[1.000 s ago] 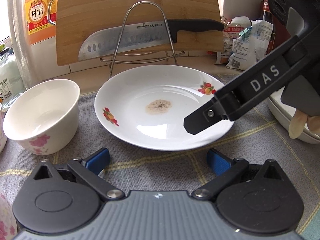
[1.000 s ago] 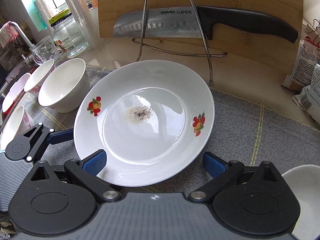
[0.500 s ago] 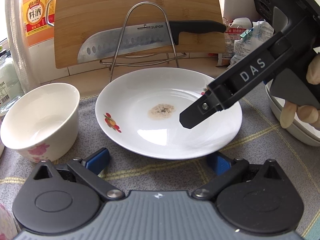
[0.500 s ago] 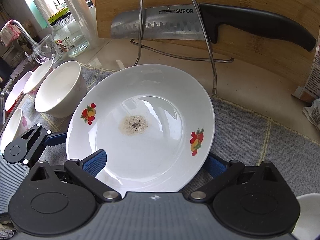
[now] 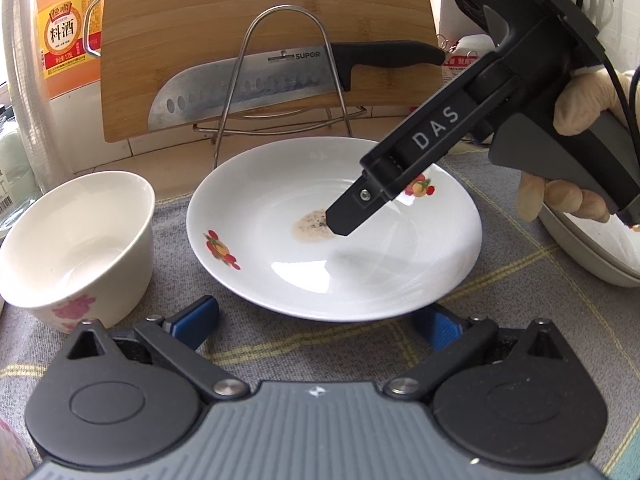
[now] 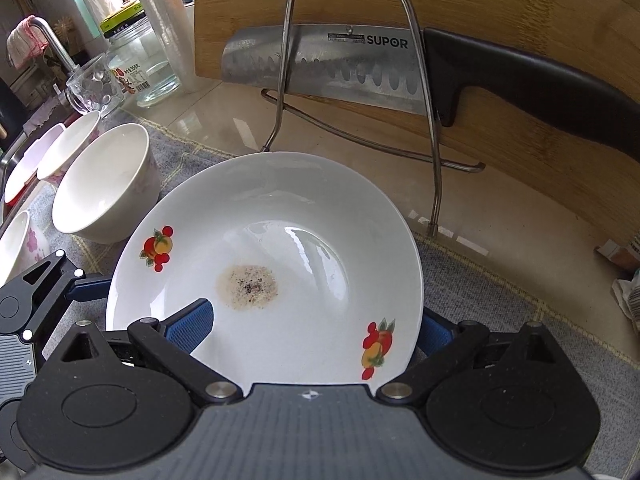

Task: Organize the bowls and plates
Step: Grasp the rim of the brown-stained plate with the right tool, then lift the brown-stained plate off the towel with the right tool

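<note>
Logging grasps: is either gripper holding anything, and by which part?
Nothing is gripped. The right gripper straddles the plate's near rim, still open; the left gripper is open too.

We read "SUPOR" on the knife (image 5: pixel 256 88) blade, "DAS" on the right gripper (image 5: pixel 348 220), and "料酒" on the orange bottle (image 5: pixel 66 40) label.

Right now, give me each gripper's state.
Left gripper: open, holding nothing.
Right gripper: open, its fingers on either side of the plate, not clamped.
</note>
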Demonstrator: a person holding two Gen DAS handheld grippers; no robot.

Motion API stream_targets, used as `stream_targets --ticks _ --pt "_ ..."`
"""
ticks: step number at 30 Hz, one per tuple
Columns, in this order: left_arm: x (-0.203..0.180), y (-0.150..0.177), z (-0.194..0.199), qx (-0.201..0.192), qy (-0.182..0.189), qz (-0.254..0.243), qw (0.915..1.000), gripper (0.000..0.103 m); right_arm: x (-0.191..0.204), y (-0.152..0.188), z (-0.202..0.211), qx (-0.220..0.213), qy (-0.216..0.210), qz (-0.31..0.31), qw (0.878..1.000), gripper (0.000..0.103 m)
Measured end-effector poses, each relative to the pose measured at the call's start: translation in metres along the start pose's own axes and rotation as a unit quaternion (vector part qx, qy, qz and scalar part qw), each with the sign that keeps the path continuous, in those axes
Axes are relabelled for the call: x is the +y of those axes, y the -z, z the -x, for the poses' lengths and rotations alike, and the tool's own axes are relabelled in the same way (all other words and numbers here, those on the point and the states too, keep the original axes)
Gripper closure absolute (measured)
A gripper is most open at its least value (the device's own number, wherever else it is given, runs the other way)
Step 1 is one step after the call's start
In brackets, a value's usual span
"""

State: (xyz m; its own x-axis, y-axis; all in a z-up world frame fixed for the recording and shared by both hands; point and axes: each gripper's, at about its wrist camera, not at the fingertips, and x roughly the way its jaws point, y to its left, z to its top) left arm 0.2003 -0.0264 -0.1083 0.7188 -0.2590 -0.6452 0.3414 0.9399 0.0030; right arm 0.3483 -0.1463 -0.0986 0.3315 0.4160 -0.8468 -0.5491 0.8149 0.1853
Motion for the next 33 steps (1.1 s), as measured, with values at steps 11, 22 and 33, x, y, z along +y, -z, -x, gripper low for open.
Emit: stream_targets --ticks 11,22,33 --pt "0.002 -0.001 0.001 -0.001 0.017 -0.014 0.9998 0.001 -0.008 -0.016 -0.004 0.01 -0.022 0.011 1.0 0.0" --pt "0.001 0.001 0.003 -0.002 0.018 -0.018 0.9997 0.0 -0.012 -0.036 -0.007 0.027 -0.053 0.028 0.998 0.0" --pt "-0.002 -0.001 0.003 -0.005 0.016 -0.035 0.9992 0.0 -0.012 -0.045 -0.013 0.037 -0.077 0.042 0.995 0.0"
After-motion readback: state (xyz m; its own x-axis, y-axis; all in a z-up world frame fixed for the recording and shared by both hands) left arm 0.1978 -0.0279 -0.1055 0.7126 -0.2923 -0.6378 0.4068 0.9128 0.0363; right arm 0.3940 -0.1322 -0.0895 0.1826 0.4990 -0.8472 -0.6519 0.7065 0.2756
